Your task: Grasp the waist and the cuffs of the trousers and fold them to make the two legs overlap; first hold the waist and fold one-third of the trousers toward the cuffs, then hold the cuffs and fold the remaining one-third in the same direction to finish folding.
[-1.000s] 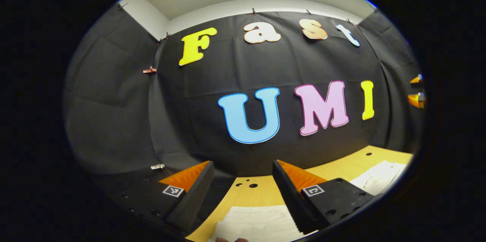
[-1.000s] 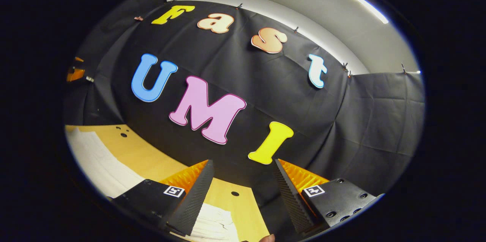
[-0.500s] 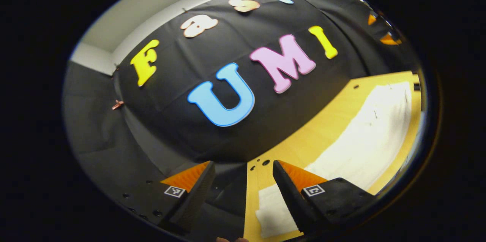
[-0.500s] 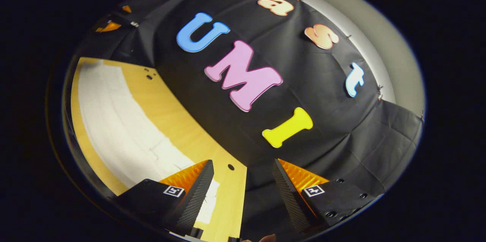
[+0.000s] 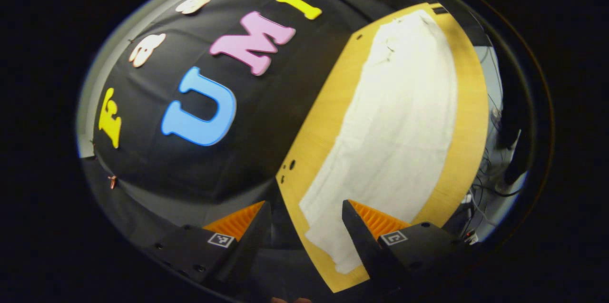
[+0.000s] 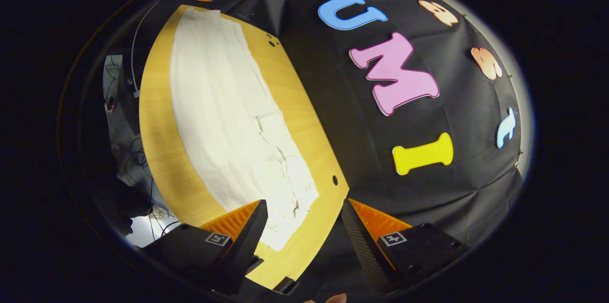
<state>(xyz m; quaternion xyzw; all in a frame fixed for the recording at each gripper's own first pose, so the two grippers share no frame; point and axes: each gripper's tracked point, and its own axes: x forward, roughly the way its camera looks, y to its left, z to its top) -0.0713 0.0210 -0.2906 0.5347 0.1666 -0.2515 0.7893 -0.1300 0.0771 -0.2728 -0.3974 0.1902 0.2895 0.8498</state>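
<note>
Trousers (image 5: 399, 122) lie flat and lengthwise on the table (image 5: 468, 117), unfolded, each gripper poised above an opposite end, left gripper (image 5: 304, 227) and right gripper (image 6: 303, 227) both spread and empty, likely lined up to pinch waist and cuffs.

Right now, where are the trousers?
The trousers lie spread flat along the wooden table, ahead of both open grippers; in the left gripper view they stretch right of the black wall cloth.

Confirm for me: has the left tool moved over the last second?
Yes. The left tool has rolled and tipped down: the booth wall slid up-left in the left gripper view, and the trousers on the table now show full length.
</note>
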